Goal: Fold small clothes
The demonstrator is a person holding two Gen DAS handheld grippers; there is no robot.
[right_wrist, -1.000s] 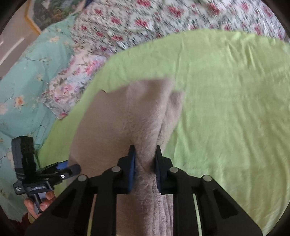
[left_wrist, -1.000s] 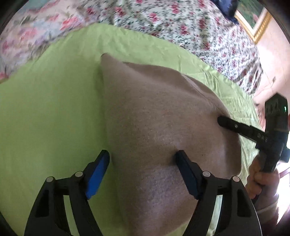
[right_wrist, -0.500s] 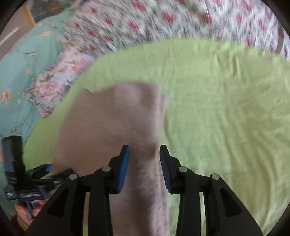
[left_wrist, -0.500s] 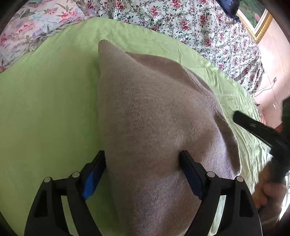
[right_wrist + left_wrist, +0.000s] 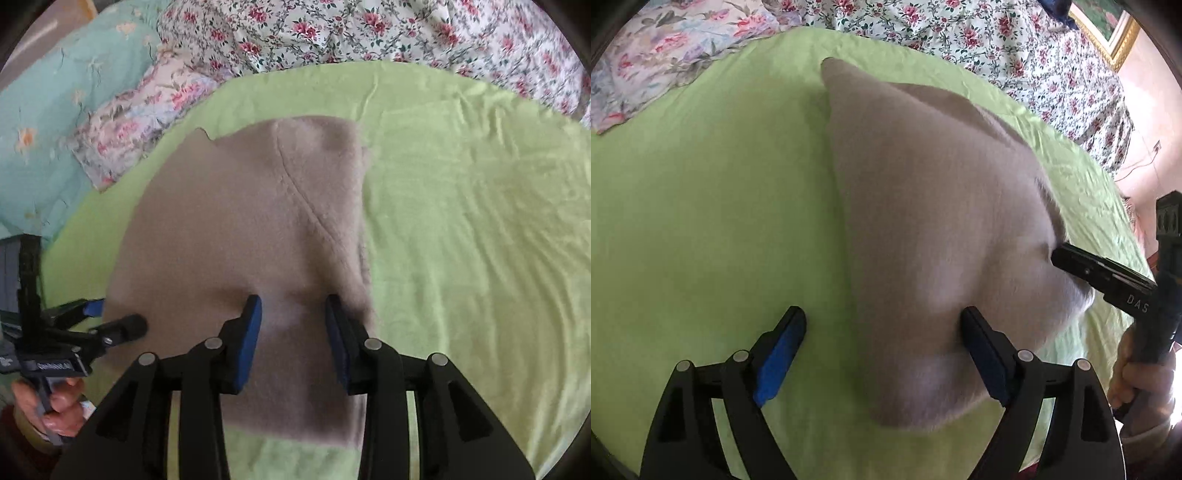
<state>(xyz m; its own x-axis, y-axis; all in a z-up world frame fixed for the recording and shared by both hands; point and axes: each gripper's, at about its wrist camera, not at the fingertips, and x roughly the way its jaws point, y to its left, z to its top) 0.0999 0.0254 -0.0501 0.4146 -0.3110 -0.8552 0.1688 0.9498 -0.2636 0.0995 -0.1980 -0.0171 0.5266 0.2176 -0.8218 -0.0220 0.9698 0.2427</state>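
Beige garment [image 5: 236,236] flat on green sheet [image 5: 461,221], floral bedding [image 5: 332,33] behind; both grippers' jaws spread.

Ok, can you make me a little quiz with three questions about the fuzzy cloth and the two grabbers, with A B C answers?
1. Where does the cloth lie?
A. on the green sheet
B. on a wooden floor
C. inside a basket

2. What colour are the pads on the left gripper?
A. red
B. yellow
C. blue

3. How does the right gripper stand?
A. shut tight on the cloth
B. open, fingers apart over the cloth
C. holding a sock

Answers:
1 A, green sheet shows all around the cloth.
2 C, both fingers carry blue pads.
3 B, a wide gap with flat cloth shows between the fingers.
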